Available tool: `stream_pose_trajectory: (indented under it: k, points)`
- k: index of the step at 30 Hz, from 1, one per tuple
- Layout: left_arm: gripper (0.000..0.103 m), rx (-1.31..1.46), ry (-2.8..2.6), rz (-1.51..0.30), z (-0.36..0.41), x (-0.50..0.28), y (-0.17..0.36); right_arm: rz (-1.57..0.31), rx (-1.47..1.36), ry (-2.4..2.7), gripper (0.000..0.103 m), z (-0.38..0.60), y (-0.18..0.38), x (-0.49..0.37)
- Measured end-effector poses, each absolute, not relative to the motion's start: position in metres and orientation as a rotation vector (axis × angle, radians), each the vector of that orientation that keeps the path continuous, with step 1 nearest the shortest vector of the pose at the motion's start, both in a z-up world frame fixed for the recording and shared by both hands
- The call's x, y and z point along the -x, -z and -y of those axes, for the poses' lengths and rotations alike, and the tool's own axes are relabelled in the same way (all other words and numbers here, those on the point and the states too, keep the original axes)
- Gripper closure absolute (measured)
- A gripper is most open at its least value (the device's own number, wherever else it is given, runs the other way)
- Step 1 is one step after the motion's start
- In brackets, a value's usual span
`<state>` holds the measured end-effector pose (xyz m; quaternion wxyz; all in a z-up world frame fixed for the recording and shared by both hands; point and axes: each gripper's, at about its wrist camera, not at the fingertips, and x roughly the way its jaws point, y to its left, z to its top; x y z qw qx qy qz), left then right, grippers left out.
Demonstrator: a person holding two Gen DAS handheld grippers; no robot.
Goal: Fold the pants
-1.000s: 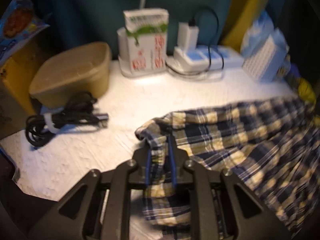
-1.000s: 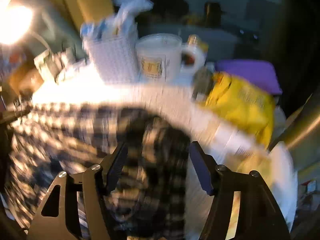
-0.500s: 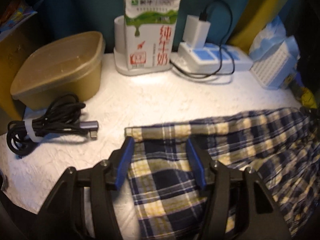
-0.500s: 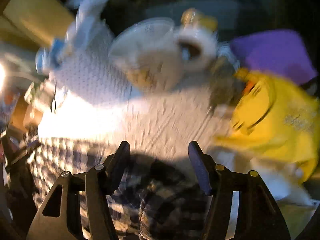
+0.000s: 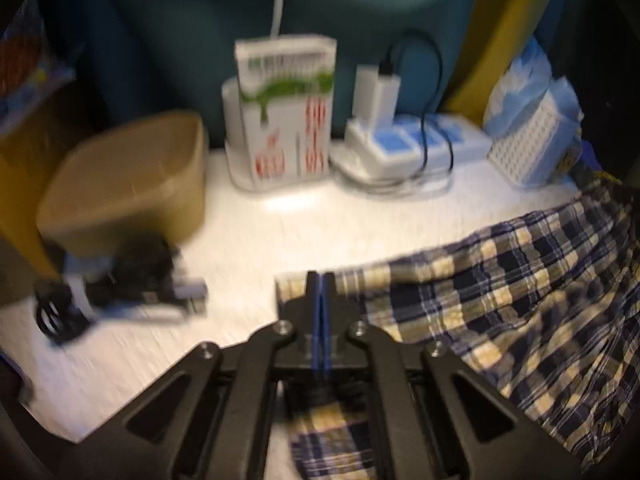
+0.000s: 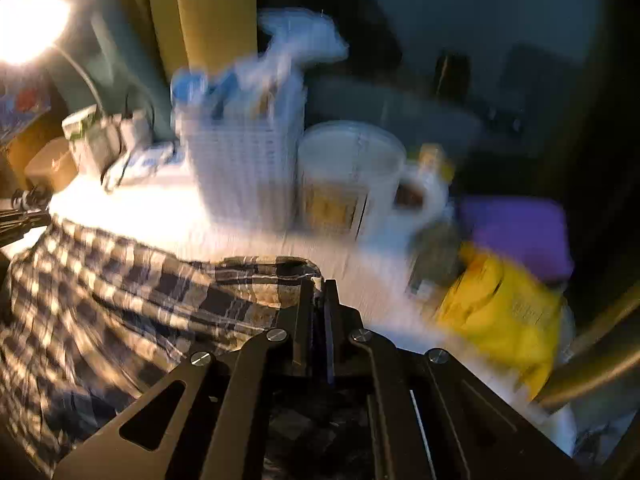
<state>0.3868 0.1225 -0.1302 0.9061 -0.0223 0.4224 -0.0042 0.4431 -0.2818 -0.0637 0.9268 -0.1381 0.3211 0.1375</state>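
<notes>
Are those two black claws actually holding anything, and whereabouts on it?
Both pinch the plaid pants: the left gripper is shut on one corner of their edge band, the right gripper on the band's other end.

One plaid pants [image 5: 500,292], one carton [image 5: 286,112], one tub [image 5: 124,176], one mug [image 6: 352,180], two claws.

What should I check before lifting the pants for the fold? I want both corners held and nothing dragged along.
1. Left gripper shut on the plaid pants at their banded edge: ok.
2. Right gripper shut on the pants' other corner: ok.
3. Depth of each bite into the cloth: cannot tell, blurred.
4. Black cable lies apart from the pants: ok.
5. Yellow bag sits close beside the right gripper: not ok.
</notes>
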Motion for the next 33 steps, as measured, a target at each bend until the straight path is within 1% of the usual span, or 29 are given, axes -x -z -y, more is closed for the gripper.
stream_pose_trajectory:
  k: [3,5,7,9,10,11,12,13,14,17,21,24,27,28,33]
  points:
    - [0.103,0.027,-0.002,-0.811,-0.121,-0.401,0.105,-0.618,0.288,-0.281,0.098,0.277,0.051,-0.456]
    - [0.103,0.025,-0.005,-0.793,-0.125,-0.412,0.100,-0.601,0.320,-0.259,0.098,0.276,0.052,-0.467]
    - [0.103,0.039,-0.012,-0.822,-0.125,-0.428,0.101,-0.654,0.316,-0.244,0.098,0.281,0.064,-0.486]
    - [0.102,0.052,-0.006,-0.851,-0.127,-0.433,0.099,-0.775,0.339,-0.226,0.097,0.279,0.087,-0.508]
    - [0.101,0.056,0.002,-0.858,-0.128,-0.431,0.098,-0.813,0.341,-0.226,0.088,0.279,0.094,-0.513]
    - [0.099,0.062,0.007,-0.861,-0.127,-0.429,0.097,-0.818,0.325,-0.233,0.067,0.281,0.095,-0.511]
    - [0.098,0.073,0.012,-0.864,-0.126,-0.425,0.098,-0.800,0.297,-0.253,0.051,0.285,0.093,-0.504]
    - [0.096,0.080,0.015,-0.867,-0.126,-0.418,0.099,-0.787,0.287,-0.261,0.025,0.287,0.091,-0.499]
    - [0.095,0.078,0.014,-0.870,-0.125,-0.411,0.101,-0.773,0.283,-0.265,0.021,0.290,0.086,-0.490]
    - [0.093,0.072,0.005,-0.888,-0.124,-0.384,0.104,-0.739,0.260,-0.287,0.021,0.299,0.070,-0.459]
    - [0.090,0.140,0.033,-0.888,-0.121,-0.339,0.102,-0.709,0.247,-0.307,0.021,0.315,0.056,-0.413]
    - [0.085,0.167,0.034,-0.886,-0.118,-0.307,0.100,-0.701,0.226,-0.308,0.021,0.331,0.054,-0.381]
    - [0.072,0.187,0.035,-0.901,-0.113,-0.277,0.103,-0.708,0.211,-0.308,0.021,0.342,0.057,-0.354]
    - [0.061,0.195,0.033,-0.908,-0.110,-0.267,0.106,-0.712,0.204,-0.305,0.021,0.344,0.060,-0.346]
    - [0.050,0.224,0.050,-0.949,-0.098,-0.215,0.116,-0.734,0.168,-0.301,0.021,0.356,0.075,-0.311]
